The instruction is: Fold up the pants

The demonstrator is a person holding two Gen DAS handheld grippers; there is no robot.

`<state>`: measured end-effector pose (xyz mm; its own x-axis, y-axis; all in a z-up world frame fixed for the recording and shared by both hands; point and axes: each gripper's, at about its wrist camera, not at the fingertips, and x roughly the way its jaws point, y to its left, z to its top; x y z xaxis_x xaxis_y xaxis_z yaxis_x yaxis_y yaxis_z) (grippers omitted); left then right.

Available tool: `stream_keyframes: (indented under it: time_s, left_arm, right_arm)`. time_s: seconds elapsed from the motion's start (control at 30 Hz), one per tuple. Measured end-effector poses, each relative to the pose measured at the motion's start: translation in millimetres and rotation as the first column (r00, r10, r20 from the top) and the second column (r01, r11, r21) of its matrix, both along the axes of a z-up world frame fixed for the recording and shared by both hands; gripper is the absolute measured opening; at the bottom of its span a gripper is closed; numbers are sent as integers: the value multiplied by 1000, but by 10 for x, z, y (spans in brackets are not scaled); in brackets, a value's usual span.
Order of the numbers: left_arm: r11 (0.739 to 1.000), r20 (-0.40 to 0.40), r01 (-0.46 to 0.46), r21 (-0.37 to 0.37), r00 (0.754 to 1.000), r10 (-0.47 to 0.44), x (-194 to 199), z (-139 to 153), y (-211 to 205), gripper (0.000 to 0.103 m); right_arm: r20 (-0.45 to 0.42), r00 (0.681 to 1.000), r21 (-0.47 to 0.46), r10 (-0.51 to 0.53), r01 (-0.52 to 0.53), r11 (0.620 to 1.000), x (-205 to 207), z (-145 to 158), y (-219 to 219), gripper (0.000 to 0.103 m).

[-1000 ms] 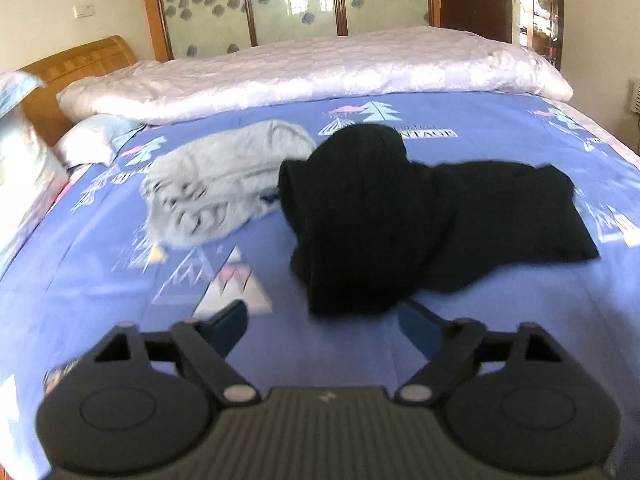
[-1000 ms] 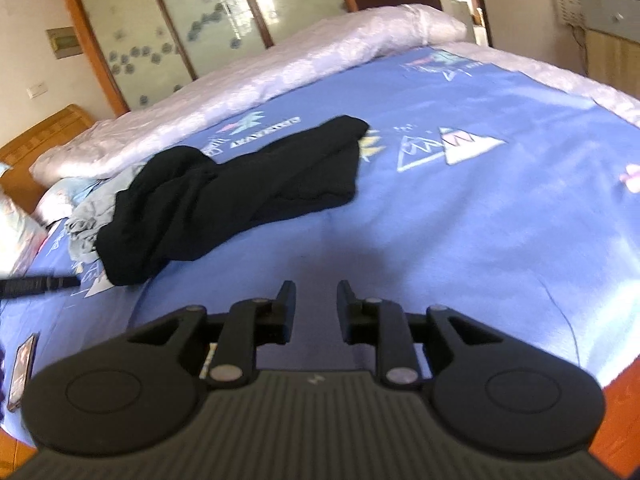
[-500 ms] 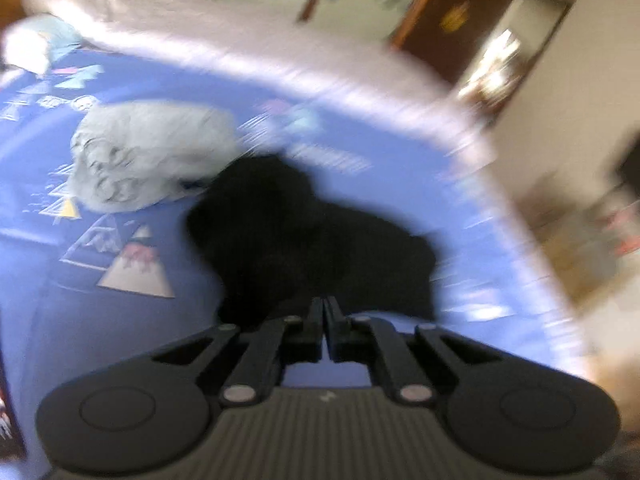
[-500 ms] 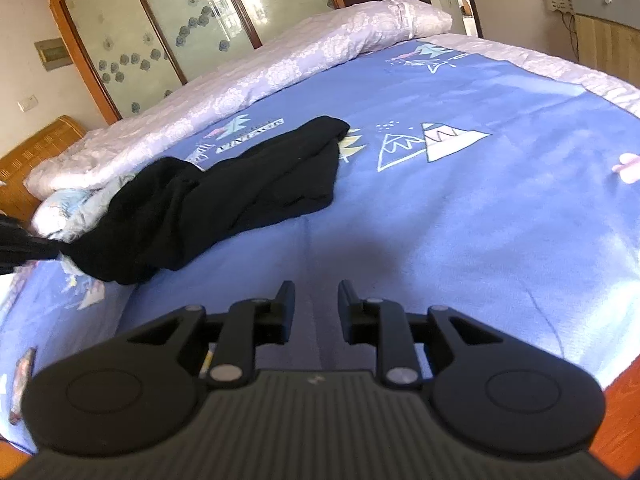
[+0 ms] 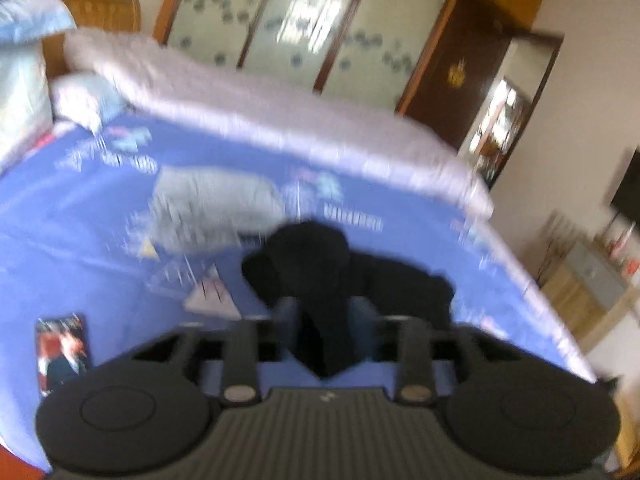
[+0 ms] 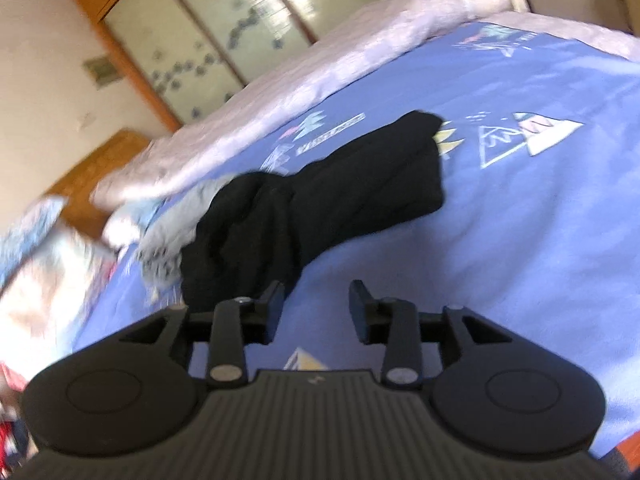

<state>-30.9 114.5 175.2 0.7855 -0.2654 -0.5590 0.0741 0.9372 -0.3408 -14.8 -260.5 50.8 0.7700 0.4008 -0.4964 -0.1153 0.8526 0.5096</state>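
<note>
The black pants (image 5: 344,276) lie crumpled across the blue patterned bed sheet (image 5: 80,248). In the blurred left wrist view my left gripper (image 5: 324,314) hovers over their near end. Its jaws are opening, black cloth shows in the gap between them, and the pads do not visibly press on it. In the right wrist view the pants (image 6: 320,200) stretch from a bunched left end to a flat leg at the right. My right gripper (image 6: 316,300) is just short of the bunched end. Its jaws are opening too, with only sheet between them.
A grey garment (image 5: 212,200) lies left of the pants, touching them. A rolled lilac quilt (image 5: 280,120) runs along the far side of the bed. Pillows (image 5: 80,96) and a wooden headboard are at the left. A printed card (image 5: 60,348) lies near the sheet's front left.
My left gripper closed from wide open to shut, then parted again while rising and rolling over the pants. The right jaws widened and that view tilted and came closer to the bunched end.
</note>
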Motion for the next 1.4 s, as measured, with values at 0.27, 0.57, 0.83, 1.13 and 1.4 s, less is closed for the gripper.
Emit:
stream_keyframes:
  time_s: [0.27,0.57,0.83,1.13,1.4]
  left_arm:
    - [974,-177,92,206,983,-56,841,-1033,-812,51]
    - [985,-337,136,108,937,-92,1263,-1470,-824,6]
    - [991,-148,-1,-131,989,-18,432,-303,341,5]
    - [975,-183,-180,-134,971,154,-36,-92,959,5]
    - [974,-172,-179,-141,973,154,88,-129,885,6]
  right_arm:
    - [-55,998,63,-35,38,997,83,-115,-298,44]
    - [-78,994,119,-81,90,989,742,-177,-605,45]
    - [-150,971,238,-188,220,946,1741,-242,-707,45]
    - [-265,954,302,-140,220,928,2150,-418,-316,19]
    - [23,994,391,-106,89,916,1531,744,-826,9]
